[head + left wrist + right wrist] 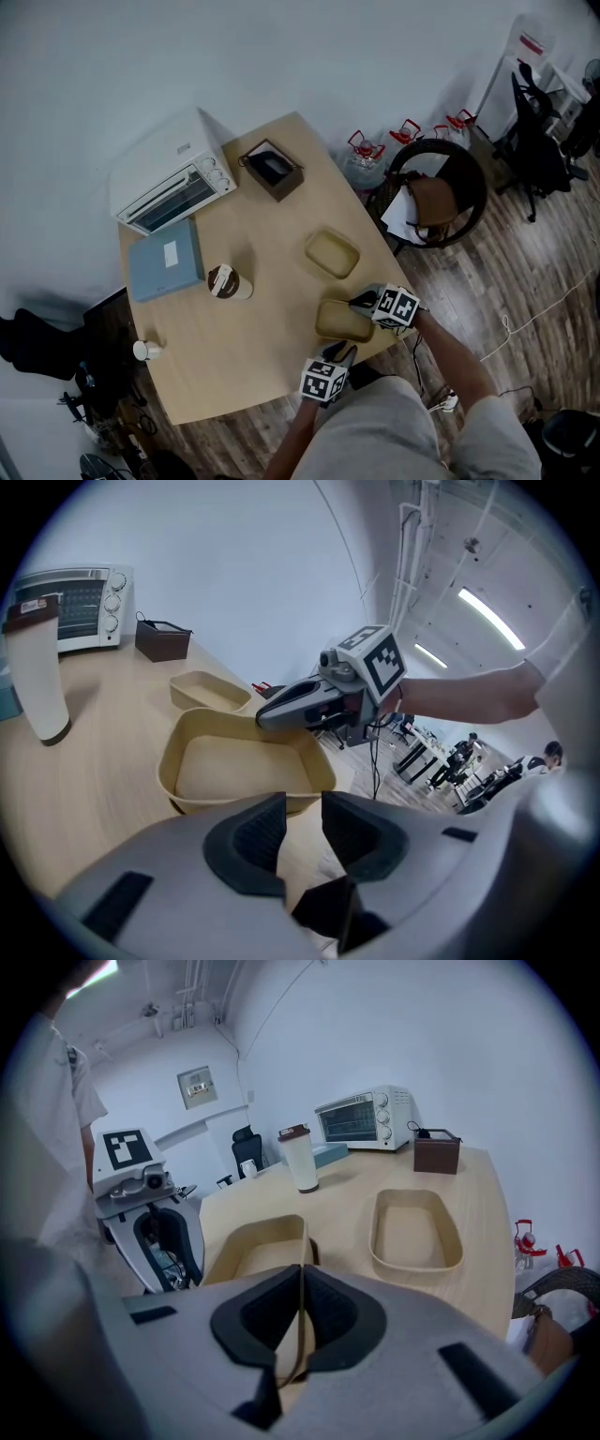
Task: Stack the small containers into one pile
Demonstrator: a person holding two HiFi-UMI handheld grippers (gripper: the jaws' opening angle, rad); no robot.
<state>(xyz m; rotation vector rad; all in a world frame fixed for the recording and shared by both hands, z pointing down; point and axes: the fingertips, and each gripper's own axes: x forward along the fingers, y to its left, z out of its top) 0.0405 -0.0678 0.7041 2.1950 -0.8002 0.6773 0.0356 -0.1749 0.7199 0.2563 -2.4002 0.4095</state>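
Pinching near container [246, 1252] rim, right tool [301, 1309] clamped, left tool [302, 829] wide apart

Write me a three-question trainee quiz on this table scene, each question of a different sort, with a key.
1. True or false: the right gripper is shut on the rim of the near container.
2. Multiple choice: what is between the jaws of the left gripper? A) the near container's rim B) nothing C) a lid
3. Short answer: how many beige containers are on the table?

Key:
1. True.
2. B: the jaws stand apart just short of the rim.
3. Two: the near container and the far container, side by side and not stacked.
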